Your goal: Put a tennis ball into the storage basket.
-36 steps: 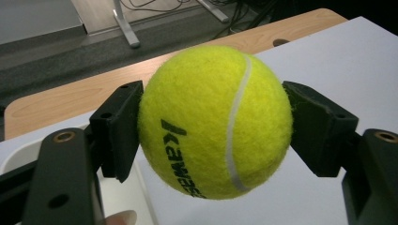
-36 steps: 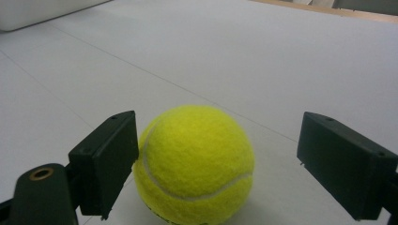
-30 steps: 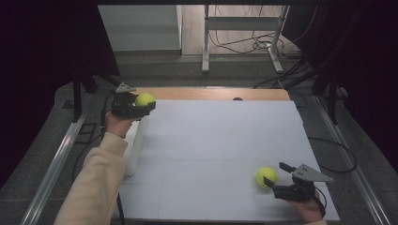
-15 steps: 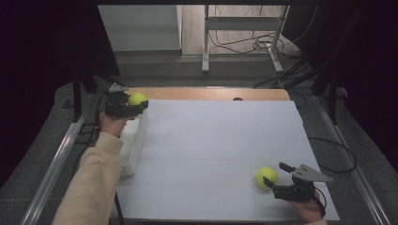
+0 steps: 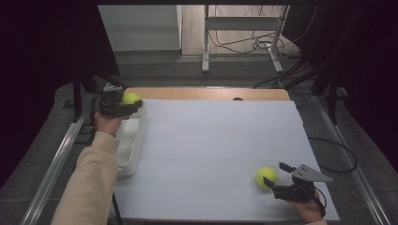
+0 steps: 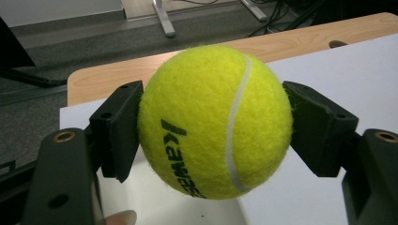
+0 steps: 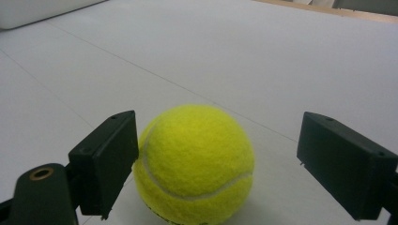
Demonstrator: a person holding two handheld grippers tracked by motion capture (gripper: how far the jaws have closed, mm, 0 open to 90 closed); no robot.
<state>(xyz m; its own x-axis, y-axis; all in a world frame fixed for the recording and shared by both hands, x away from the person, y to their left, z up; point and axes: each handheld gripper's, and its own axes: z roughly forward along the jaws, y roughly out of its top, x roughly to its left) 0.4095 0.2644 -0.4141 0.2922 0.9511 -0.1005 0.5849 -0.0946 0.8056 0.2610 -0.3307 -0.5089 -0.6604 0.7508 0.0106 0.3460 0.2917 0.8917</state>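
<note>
A bright yellow tennis ball sits clamped between the two black jaws of the left gripper, one pad pressing each side. Dark lettering and a white seam cross its felt. Behind it lie a white table surface, a wooden table edge and grey floor. A fingertip shows at the bottom edge.

Black brand print, partly legible "Kawas…", on held tennis ball.
</note>
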